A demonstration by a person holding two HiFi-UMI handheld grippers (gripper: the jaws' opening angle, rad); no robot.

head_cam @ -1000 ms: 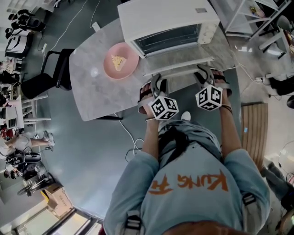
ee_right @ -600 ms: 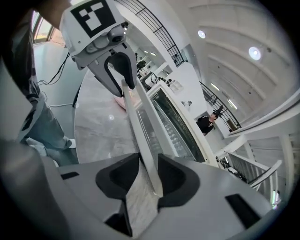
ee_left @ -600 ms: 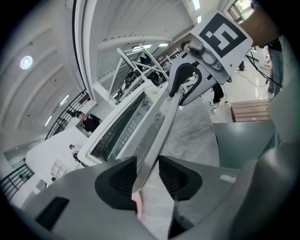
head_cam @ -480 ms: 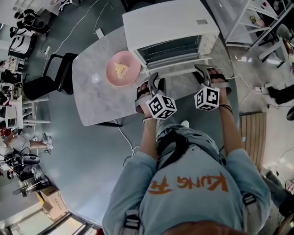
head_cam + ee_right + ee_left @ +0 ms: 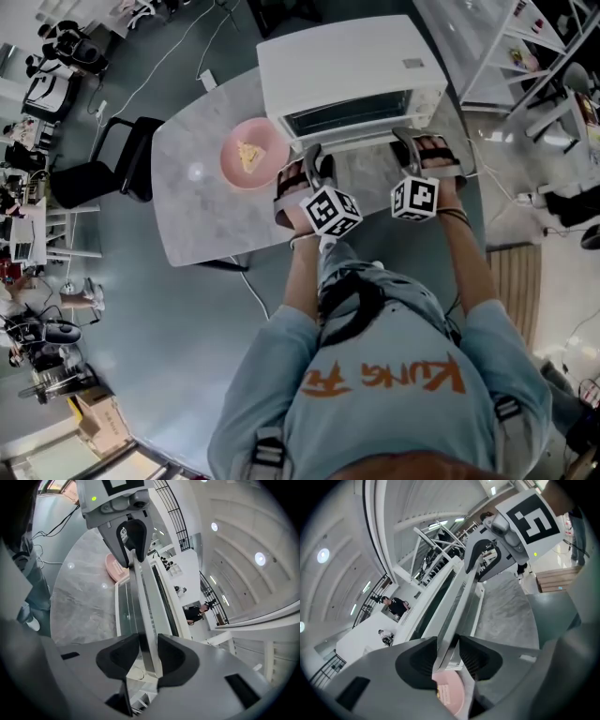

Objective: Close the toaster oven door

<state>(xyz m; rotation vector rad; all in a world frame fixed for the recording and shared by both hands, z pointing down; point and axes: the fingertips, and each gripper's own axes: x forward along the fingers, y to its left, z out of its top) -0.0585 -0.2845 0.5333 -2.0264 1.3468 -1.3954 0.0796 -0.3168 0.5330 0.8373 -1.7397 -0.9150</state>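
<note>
A white toaster oven (image 5: 347, 56) stands at the far side of a marble table (image 5: 202, 197). Its glass door (image 5: 352, 114) is tilted well up toward the oven front. The door's handle bar (image 5: 454, 606) runs between both grippers. My left gripper (image 5: 314, 157) is shut on the bar's left end (image 5: 447, 651), both pads against it. My right gripper (image 5: 412, 142) is shut on the right end (image 5: 147, 656), the bar (image 5: 143, 602) pinched between its pads. Each gripper view shows the other gripper clamped farther along the bar.
A pink plate (image 5: 251, 155) with a piece of food sits on the table just left of the oven, close to my left gripper. A black chair (image 5: 103, 159) stands left of the table. White racks (image 5: 525, 47) stand at the far right. Cables lie on the floor.
The door has swung up from lying flat open to nearly upright. Both grippers have moved up and toward the oven with the handle in them.
</note>
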